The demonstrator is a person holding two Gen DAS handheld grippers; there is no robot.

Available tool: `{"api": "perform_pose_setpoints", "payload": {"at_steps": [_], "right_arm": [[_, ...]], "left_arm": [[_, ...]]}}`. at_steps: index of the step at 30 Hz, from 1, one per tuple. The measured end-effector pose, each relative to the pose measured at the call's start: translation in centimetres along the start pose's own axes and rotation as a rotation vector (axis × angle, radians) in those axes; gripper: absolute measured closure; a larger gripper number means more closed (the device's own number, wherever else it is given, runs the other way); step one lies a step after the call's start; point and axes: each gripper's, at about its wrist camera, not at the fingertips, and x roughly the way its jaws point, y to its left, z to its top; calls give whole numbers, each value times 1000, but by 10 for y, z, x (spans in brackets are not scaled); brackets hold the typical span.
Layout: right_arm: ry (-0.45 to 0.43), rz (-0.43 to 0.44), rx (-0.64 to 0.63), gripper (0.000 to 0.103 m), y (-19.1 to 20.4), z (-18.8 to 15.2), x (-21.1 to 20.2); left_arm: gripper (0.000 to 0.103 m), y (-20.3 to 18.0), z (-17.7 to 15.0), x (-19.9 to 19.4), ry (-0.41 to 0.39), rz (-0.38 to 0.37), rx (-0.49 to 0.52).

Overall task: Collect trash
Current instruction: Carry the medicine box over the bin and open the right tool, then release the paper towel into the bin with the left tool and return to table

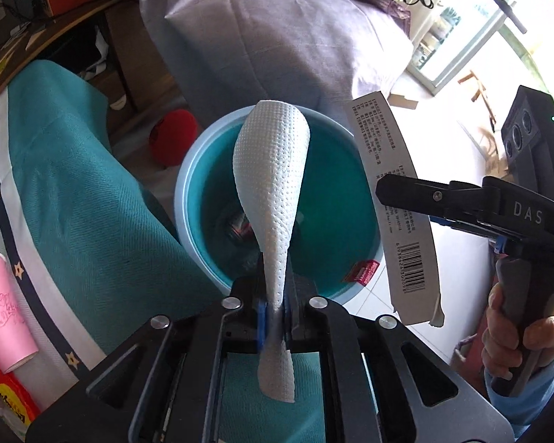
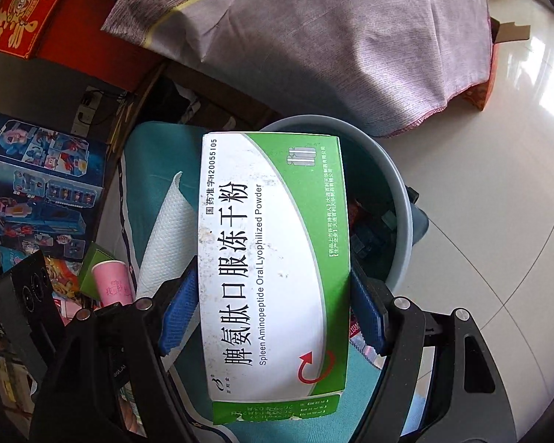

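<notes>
My left gripper (image 1: pixel 275 313) pinches a white dimpled paper towel (image 1: pixel 273 184), which hangs out over the open mouth of a light blue bin (image 1: pixel 188 192). A little trash lies at the bin's bottom. My right gripper (image 2: pixel 273 295) is shut on a white and green medicine box (image 2: pixel 277 243), its blue pads (image 2: pixel 181 310) pressing both long sides. The box is above the bin's near rim (image 2: pixel 402 199). In the left wrist view that box (image 1: pixel 399 170) is seen edge-on at the bin's right side, with the right gripper (image 1: pixel 395 199) and a person's hand (image 1: pixel 517 328) on its handle.
A teal cloth (image 1: pixel 74 184) covers the surface left of the bin, with a pink paper cup (image 1: pixel 3 313) on it. A grey-purple covered bundle (image 1: pixel 277 44) lies behind the bin. A red object (image 1: pixel 173 134) sits on the floor. A toy box (image 2: pixel 37 192) stands at left. Glossy tiles (image 2: pixel 480 221) spread right.
</notes>
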Motion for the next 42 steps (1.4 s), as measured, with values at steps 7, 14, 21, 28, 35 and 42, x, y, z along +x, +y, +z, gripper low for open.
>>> {"api": "perform_pose_setpoints", "payload": {"at_steps": [7,14,21,28,35,42], "right_arm": [[24,-19,1,32,-2,7,16],[49,-36,8,31,-2,10,31],[62,-48,16,28,2,11,35],[65,-70,26,25,6,4,28],[54,-96,7,21,21,-13,11],[59,-93,-32,18,50,-36,4]], "left_arm": [[31,6,3,4,-24,46,-10],[18,12,-4,-8,-48,32,-28],[11,20,-11,-21,-71,28,-60],[10,28,-21,-32,-82,21,-95],[10,31,-39,-50,-106,23,-112],[9,44,-70,-82,-155,41,-138]]}}
